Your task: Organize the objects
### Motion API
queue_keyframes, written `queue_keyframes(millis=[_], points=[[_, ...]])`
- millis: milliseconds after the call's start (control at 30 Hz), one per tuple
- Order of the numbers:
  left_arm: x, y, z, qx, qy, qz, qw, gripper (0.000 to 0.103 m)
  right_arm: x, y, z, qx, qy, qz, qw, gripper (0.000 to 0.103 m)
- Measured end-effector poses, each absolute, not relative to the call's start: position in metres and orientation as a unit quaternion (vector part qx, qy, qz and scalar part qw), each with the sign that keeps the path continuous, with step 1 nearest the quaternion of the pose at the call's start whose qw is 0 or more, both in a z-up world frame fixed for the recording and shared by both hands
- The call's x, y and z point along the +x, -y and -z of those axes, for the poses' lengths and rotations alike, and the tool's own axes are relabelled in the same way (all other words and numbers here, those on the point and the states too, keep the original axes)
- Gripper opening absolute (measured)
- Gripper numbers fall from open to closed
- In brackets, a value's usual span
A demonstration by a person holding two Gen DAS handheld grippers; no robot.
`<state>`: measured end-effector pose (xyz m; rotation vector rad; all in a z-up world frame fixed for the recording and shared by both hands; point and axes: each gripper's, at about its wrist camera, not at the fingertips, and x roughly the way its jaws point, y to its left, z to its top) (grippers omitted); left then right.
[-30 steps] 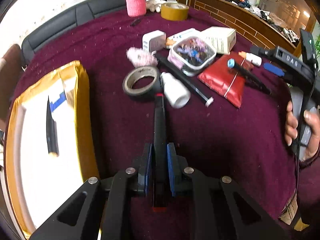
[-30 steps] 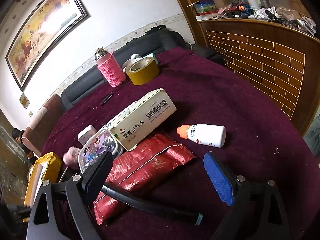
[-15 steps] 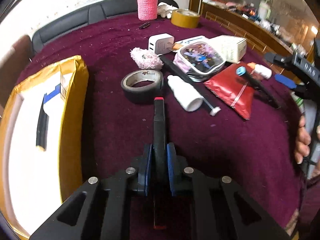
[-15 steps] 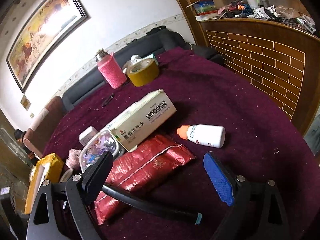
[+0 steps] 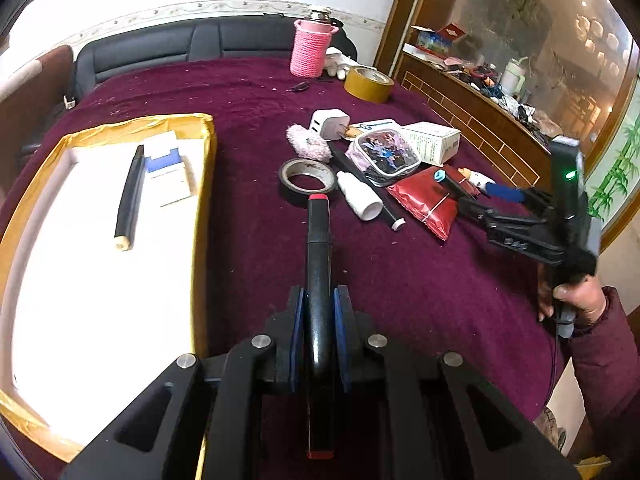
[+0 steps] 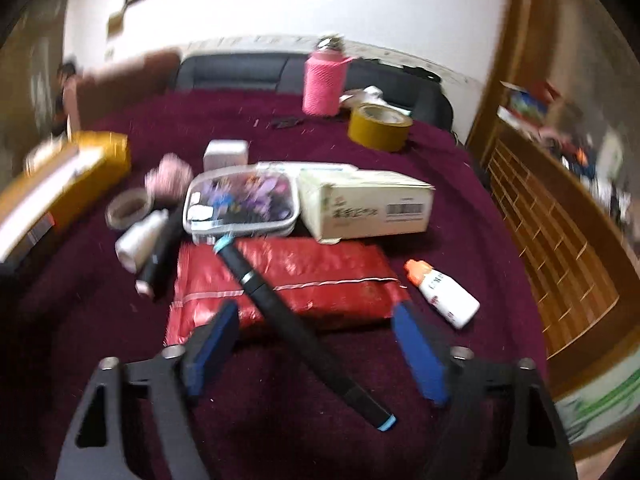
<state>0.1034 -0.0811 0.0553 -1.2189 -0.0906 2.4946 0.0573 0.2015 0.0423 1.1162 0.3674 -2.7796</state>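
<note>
The left tongs (image 5: 319,320) are clamped tight on a black marker with red ends (image 5: 319,248), held above the maroon worktop (image 5: 420,280) beside the yellow-edged tray (image 5: 202,208). The right tongs (image 6: 316,344) have just been closing but stand apart, pads clear of the black marker with blue ends (image 6: 288,320) lying between them across the red packet (image 6: 320,276).

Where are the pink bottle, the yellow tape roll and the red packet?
pink bottle (image 5: 307,55), left wrist view, its knitted sleeve.
yellow tape roll (image 5: 368,86), left wrist view, outer side.
red packet (image 6: 304,280), right wrist view, its top face.
</note>
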Motion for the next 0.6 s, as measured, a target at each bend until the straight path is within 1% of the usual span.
queue_keyframes(millis=[67,133,200,233,433,600], points=[[0.106,0.086,-0.057,-0.429,0.036,-0.885,0.177,0.014,0.053,-0.195,-0.035,0.381,-0.137,0.912,0.06,0.045],[0.111,0.089,-0.059,-0.423,0.037,-0.888,0.175,0.014,0.051,-0.193,-0.036,0.387,-0.127,0.911,0.068,0.032],[0.114,0.092,-0.061,-0.417,0.041,-0.891,0.175,0.014,0.05,-0.191,-0.038,0.394,-0.119,0.909,0.068,0.025],[0.116,0.093,-0.062,-0.415,0.043,-0.892,0.175,0.014,0.051,-0.192,-0.039,0.398,-0.106,0.908,0.076,0.017],[0.128,0.109,-0.067,-0.401,0.061,-0.897,0.176,0.014,0.064,-0.202,-0.048,0.423,-0.007,0.898,0.12,0.016],[0.138,0.136,-0.077,-0.384,0.086,-0.904,0.169,0.014,0.075,-0.202,-0.058,0.432,0.094,0.881,0.169,0.016]])
